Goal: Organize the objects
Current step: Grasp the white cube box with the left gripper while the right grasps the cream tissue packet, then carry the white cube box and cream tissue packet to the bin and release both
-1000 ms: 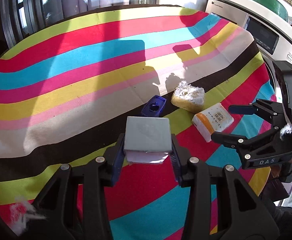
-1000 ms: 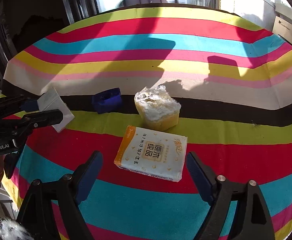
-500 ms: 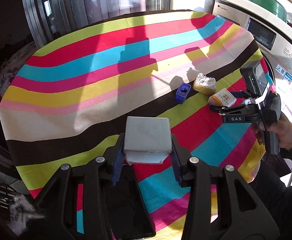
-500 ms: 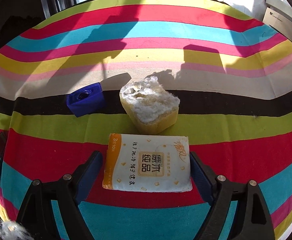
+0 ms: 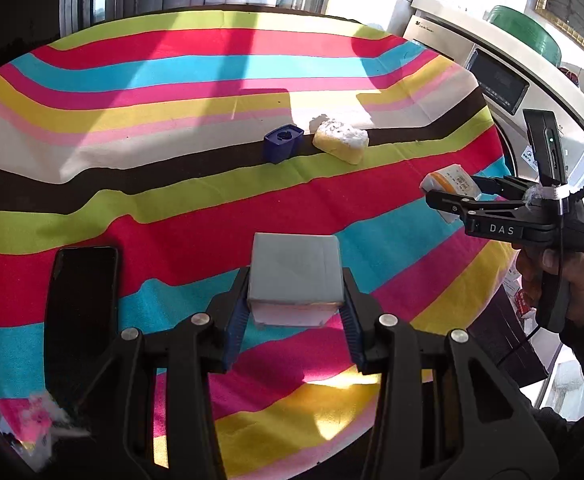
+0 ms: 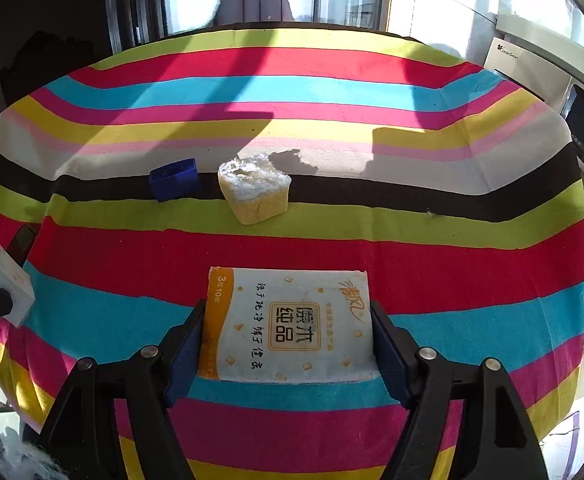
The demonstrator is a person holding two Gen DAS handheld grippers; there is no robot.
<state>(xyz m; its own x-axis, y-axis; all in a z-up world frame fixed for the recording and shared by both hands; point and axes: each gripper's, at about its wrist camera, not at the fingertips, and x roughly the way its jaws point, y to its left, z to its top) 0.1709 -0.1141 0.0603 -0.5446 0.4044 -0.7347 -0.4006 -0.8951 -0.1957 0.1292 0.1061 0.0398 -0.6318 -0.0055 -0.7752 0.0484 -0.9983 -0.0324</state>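
overhead, two wrist cameras look down on a round table draped in a bright striped cloth. the left gripper has its jaws clamped on a small grey-white box, held above the cloth's near side. the right gripper has a tissue pack, white with an orange edge, between its blue pads; the jaws are closing on it and the pads sit against its two short sides. farther back, on the dark stripe, a yellow sponge lies just beside a small blue box. a black phone lies flat at the cloth's left. a hand grips the right tool's handle.
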